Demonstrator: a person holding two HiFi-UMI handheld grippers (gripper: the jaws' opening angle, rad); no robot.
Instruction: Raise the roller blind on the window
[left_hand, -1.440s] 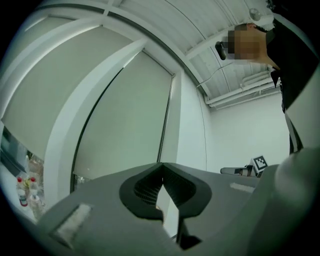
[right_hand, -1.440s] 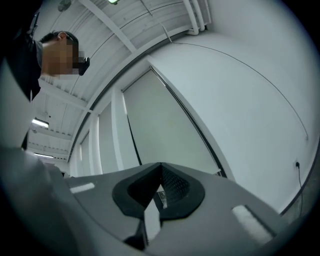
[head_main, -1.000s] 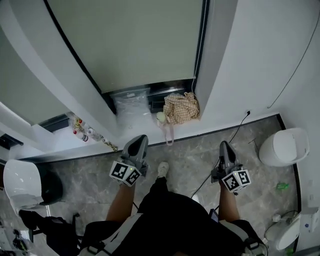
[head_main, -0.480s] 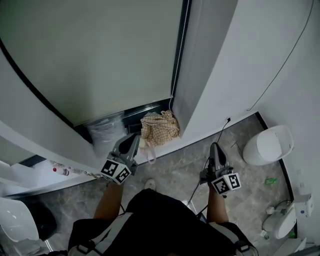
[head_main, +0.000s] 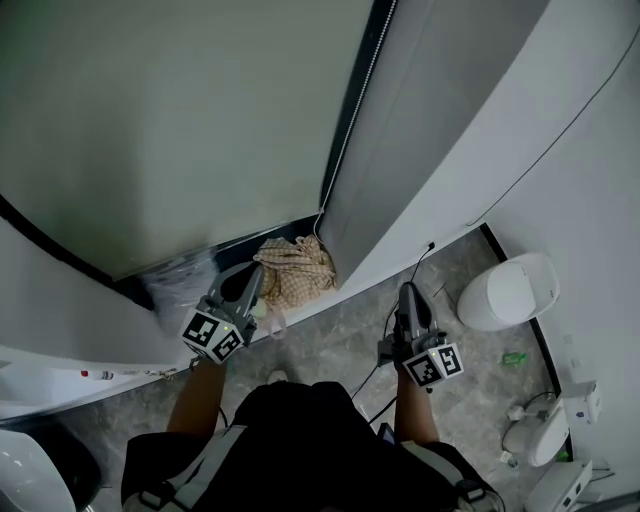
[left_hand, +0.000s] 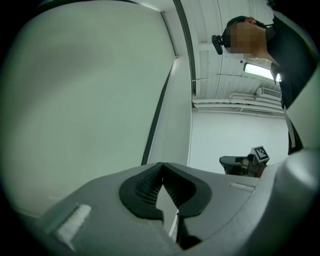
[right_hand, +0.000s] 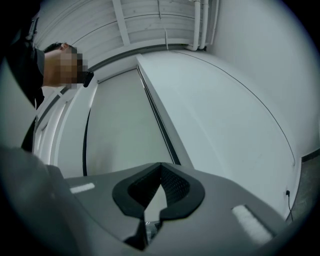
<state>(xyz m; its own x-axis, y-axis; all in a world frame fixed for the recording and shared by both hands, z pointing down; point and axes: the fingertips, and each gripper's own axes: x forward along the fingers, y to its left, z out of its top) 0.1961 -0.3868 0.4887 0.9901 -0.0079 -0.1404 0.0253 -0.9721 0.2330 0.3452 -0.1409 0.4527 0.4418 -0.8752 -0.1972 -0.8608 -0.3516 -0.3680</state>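
**Approach made, blind still fully down**

Head view: a grey stone floor (head_main: 470, 400) and white walls surround a window recess. The pale roller blind (head_main: 180, 120) hangs right down to the sill and fills far more of the view than a second ago, so the person has stepped in close. Its thin bead chain (head_main: 352, 120) runs down the blind's right edge, beside the dark frame. The left gripper (head_main: 256, 272) has moved up over the sill, just beside the checked cloth bag (head_main: 295, 268). The right gripper (head_main: 408, 290) has come forward too but is still over the floor, well below the chain. The white bin (head_main: 510, 292) has slid toward the middle of the view.

Left gripper view: the left gripper (left_hand: 161, 167) has its jaws pressed together with nothing between them. The roller blind (left_hand: 85, 100) fills the view behind it, and the right gripper (left_hand: 245, 161) shows off to the side.

Right gripper view: the right gripper (right_hand: 160, 167) is likewise closed and empty, pointing up along the roller blind (right_hand: 125, 130) and the dark frame (right_hand: 160, 125).

Only the distance to the window has changed, so the raising has not begun. A gripper would probably have to open and take the chain first.
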